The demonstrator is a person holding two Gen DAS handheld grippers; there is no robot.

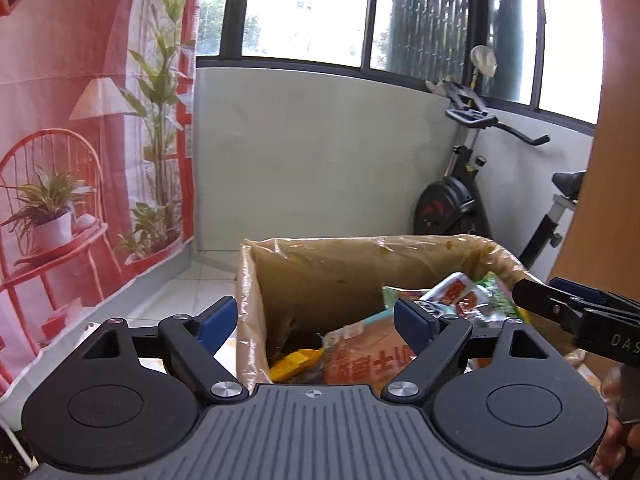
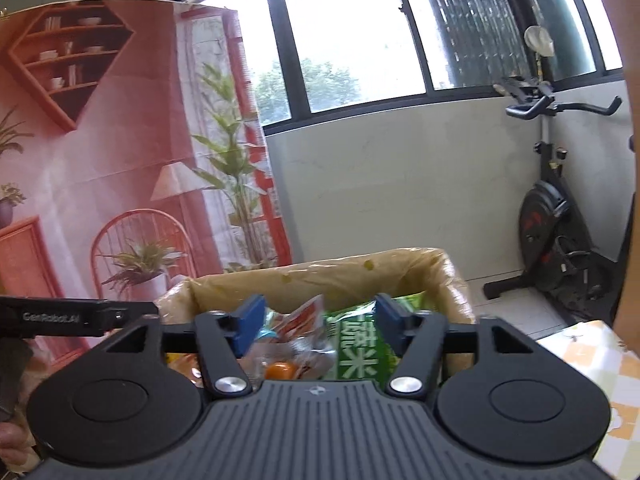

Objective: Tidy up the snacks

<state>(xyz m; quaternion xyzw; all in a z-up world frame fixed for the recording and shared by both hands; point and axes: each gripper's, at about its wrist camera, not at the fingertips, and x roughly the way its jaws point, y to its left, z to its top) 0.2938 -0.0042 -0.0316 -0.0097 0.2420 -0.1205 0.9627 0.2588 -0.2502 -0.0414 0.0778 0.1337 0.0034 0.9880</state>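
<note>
- Left wrist view: your left gripper [image 1: 316, 320] is wide open and holds nothing. Its blue pads [image 1: 218, 318] sit low in the middle of the frame, one on each side of the near wall of the box [image 1: 320, 264].
- The box is lined with a tan plastic bag and fills the lower middle of the frame. Snacks are piled inside it: an orange packet [image 1: 360, 354] at the bottom middle, a small yellow packet [image 1: 296, 362] to its left, and a red and silver packet [image 1: 456, 294] further right.
- Your right gripper [image 1: 532, 294] pokes in from the right edge, over the box. From this view you cannot tell how far open it is.
- Right wrist view: your right gripper [image 2: 318, 320] is also open and empty. Between its fingers, in the lower middle, you see the red and silver packet [image 2: 304, 320] and a green packet [image 2: 356, 344], plus something small and orange [image 2: 282, 370].
- A checked cloth [image 2: 592, 364] shows at the lower right.
- It looks like you are at the picking step, with nothing picked yet. Next, you likely need to dip one gripper into the box, close on one packet, and lift it out gently.
</note>
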